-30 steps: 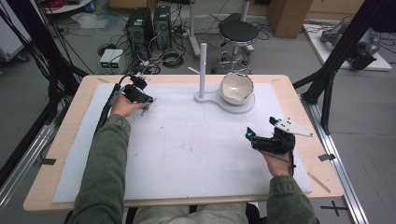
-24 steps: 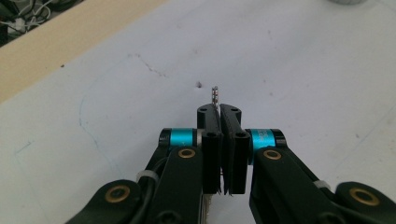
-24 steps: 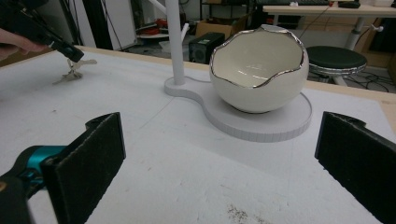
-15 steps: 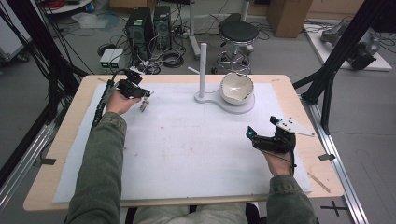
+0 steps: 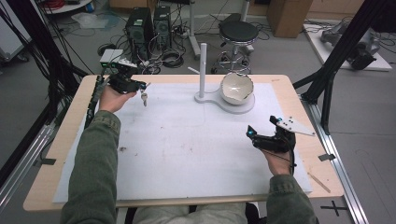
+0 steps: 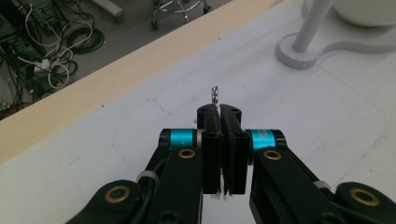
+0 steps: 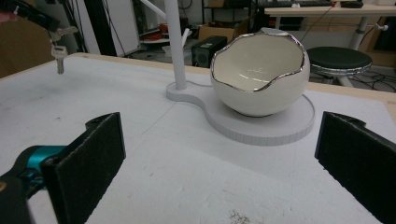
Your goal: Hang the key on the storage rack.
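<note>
My left gripper [image 5: 141, 87] is at the far left of the table, lifted off the mat and shut on a small bunch of keys [image 5: 144, 97] that dangles below its jaws. In the left gripper view the jaws [image 6: 219, 110] are pressed together and a thin metal tip of the keys [image 6: 215, 94] pokes out beyond them. The right gripper view shows the keys [image 7: 60, 58] hanging at far left. My right gripper [image 5: 262, 128] rests at the right side of the mat, open with nothing between its pads [image 7: 105, 149].
A white egg-shaped bowl [image 5: 237, 88] with a silver rim sits on a white stand [image 5: 215, 100] with an upright post [image 5: 202, 63] at the back centre. The white mat [image 5: 187, 140] covers the wooden table. Black frame legs stand at both sides.
My left hand has risen and drifted toward the far left corner, carrying the keys up off the mat. The right hand has not moved.
</note>
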